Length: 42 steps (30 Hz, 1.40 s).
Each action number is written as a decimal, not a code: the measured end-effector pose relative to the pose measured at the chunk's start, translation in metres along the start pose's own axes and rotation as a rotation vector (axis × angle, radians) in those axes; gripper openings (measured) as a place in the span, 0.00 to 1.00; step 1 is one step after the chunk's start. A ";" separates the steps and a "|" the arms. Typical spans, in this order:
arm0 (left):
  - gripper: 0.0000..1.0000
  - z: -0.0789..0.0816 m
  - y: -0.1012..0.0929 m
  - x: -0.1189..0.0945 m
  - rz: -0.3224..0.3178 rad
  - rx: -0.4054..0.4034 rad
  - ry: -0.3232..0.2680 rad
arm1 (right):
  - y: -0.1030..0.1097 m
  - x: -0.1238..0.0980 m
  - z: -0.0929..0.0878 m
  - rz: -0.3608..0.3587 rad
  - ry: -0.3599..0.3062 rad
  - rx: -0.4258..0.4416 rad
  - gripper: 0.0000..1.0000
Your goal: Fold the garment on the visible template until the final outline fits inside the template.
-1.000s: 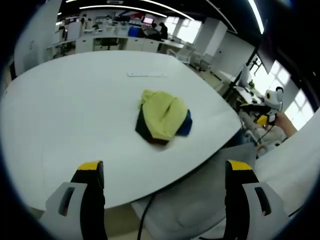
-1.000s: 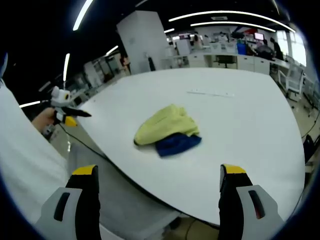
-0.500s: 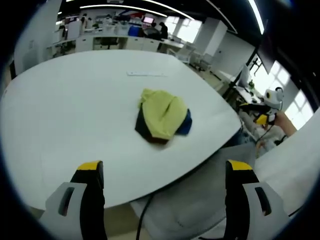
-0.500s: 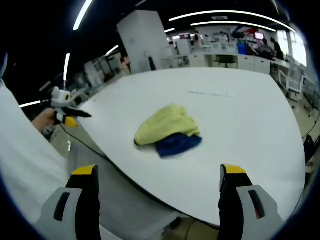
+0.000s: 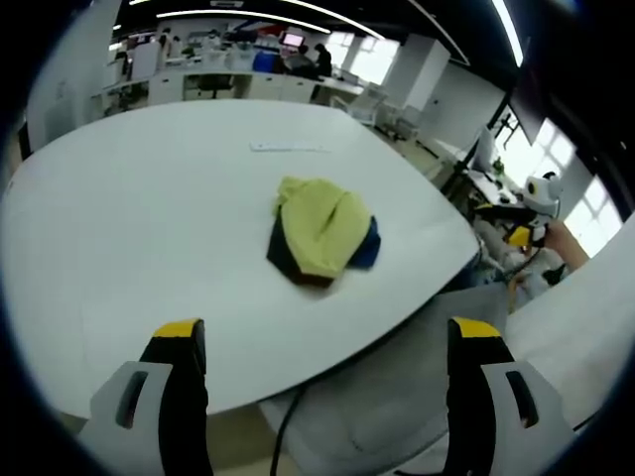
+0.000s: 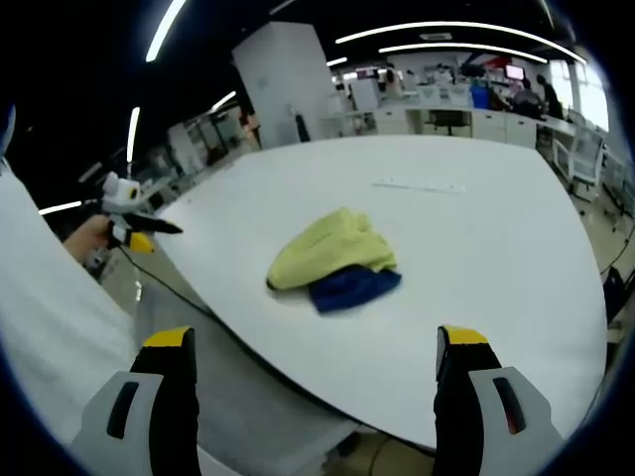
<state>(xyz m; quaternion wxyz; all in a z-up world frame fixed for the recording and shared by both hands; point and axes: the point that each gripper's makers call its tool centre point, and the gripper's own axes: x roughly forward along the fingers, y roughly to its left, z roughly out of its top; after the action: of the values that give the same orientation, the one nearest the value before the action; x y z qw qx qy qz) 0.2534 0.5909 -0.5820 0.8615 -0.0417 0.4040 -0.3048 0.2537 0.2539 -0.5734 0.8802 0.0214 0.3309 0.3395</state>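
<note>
In the left gripper view, the left gripper (image 5: 322, 342) is being held low off the near edge of the table (image 5: 149, 238), with its two yellow-tipped jaws spread wide and nothing between them. A grey fabric and a white sleeve of the person are being shown just beyond the jaws, below the table's rim. In the right gripper view, the right gripper (image 6: 313, 347) is likewise being held off the table edge, jaws wide apart and empty.

No container is being seen on the table. The garment (image 5: 322, 233) is lying crumpled in a heap on the white tabletop, well ahead of both grippers and touched by neither. Its yellow-green part is lying uppermost, with blue and dark fabric showing from beneath. In the right gripper view the garment (image 6: 332, 260) is lying ahead and slightly left of the midline between the jaws. No template outline can be made out around it.

Beyond the garment, a thin white strip (image 5: 288, 148) is lying flat on the table. Farther off, an office space with desks and ceiling lights is being shown.
</note>
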 end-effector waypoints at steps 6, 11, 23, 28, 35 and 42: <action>0.97 -0.002 0.000 0.000 0.001 0.000 0.006 | 0.002 0.002 -0.002 0.010 0.006 0.001 1.00; 0.97 0.001 -0.001 0.000 0.002 0.004 0.005 | 0.002 0.005 0.001 0.019 0.004 -0.004 1.00; 0.97 0.003 -0.002 0.003 -0.001 0.016 0.015 | 0.003 0.011 0.001 0.034 0.008 -0.005 1.00; 0.97 0.002 -0.001 0.005 -0.003 0.018 0.023 | 0.001 0.012 0.001 0.032 0.005 0.000 1.00; 0.97 0.004 -0.001 0.008 -0.006 0.020 0.019 | 0.001 0.014 0.001 0.037 0.009 0.001 1.00; 0.99 0.002 -0.003 0.011 -0.017 0.029 0.032 | -0.002 0.016 0.000 0.037 0.014 0.008 1.00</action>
<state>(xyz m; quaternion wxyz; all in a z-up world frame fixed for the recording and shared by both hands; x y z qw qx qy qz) 0.2587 0.5821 -0.5871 0.8527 -0.0278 0.4131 -0.3185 0.2636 0.2620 -0.5831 0.8713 0.0290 0.3379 0.3546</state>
